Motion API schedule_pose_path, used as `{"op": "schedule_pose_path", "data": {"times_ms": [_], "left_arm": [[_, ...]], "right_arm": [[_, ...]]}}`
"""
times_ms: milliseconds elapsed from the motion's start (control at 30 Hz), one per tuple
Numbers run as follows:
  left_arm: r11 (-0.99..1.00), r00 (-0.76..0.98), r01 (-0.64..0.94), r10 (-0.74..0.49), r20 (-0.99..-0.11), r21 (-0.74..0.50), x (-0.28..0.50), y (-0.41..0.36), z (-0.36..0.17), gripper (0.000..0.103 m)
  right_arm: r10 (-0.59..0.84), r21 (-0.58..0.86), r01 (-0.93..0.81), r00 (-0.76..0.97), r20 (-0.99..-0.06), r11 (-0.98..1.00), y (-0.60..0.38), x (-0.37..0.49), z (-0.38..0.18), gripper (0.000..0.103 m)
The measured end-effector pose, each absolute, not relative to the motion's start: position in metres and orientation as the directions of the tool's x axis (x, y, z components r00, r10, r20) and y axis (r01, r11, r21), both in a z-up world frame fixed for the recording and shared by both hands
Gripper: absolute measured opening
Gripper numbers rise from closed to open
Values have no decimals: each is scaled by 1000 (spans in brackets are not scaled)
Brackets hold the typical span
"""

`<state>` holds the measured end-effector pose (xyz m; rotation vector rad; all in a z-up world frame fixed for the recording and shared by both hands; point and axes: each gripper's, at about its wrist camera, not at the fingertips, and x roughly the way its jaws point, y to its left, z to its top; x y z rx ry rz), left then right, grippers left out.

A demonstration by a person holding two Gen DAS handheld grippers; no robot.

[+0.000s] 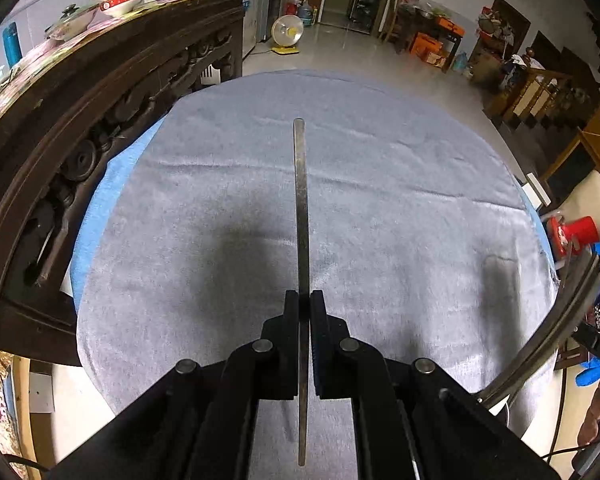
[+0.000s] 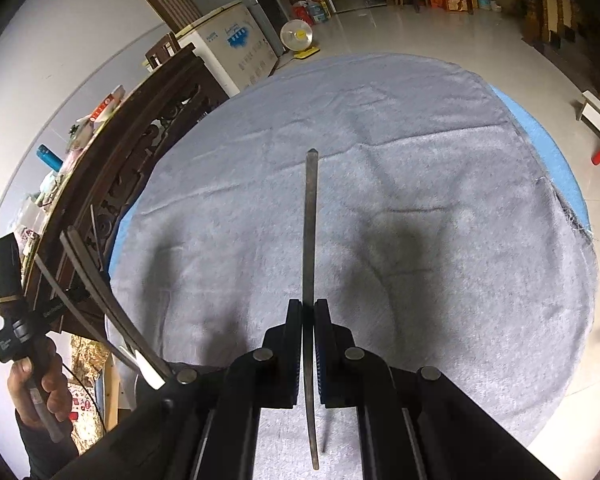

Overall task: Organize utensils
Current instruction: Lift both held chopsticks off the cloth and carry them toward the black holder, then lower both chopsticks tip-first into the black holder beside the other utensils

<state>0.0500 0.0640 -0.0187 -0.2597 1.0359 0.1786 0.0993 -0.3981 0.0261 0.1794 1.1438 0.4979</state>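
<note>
Left wrist view, read from left to right: a dark carved wooden sideboard (image 1: 112, 120) curves along the edge with bowls and a blue bottle on top, then a table (image 1: 400, 208) covered with a grey cloth fills the middle. Your left hand-held gripper (image 1: 304, 300) is clamped shut on a thin metal utensil (image 1: 300, 200), seen edge-on, so you cannot tell its type; it sticks far forward over the cloth and trails back under the camera. At the far right, a second curved metal strip (image 1: 540, 340) enters beside a black handle lettered "DAS", the rest cut off. Right wrist view, left to right: a hand (image 2: 44, 384) grips the other tool's handle, whose small label is too blurred to read; a white chest freezer (image 2: 236, 52) carries blue print that cannot be made out. Your right hand-held gripper (image 2: 308, 308) is likewise closed on a slim metal piece (image 2: 310, 220) held above the cloth. Both pieces are pinched near one point on a narrow edge, so each could probably pivot or slide out if you swing quickly. The long ends may also clash with each other, or snag the cloth's creases as you lower them. No holder or tray is visible, so where they belong cannot be judged.
</note>
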Motion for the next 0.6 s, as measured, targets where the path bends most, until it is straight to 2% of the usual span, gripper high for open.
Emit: {"op": "schedule_pose_path", "data": {"times_ms": [333, 600], "left_arm": [[956, 516, -258, 14, -857, -140, 40, 56, -17, 5], [923, 582, -277, -60, -811, -267, 19, 66, -8, 5]], "right_arm": [[485, 404, -286, 332, -809, 869, -399, 89, 28, 7], [511, 443, -255, 396, -763, 859, -411, 78, 35, 7]]}}
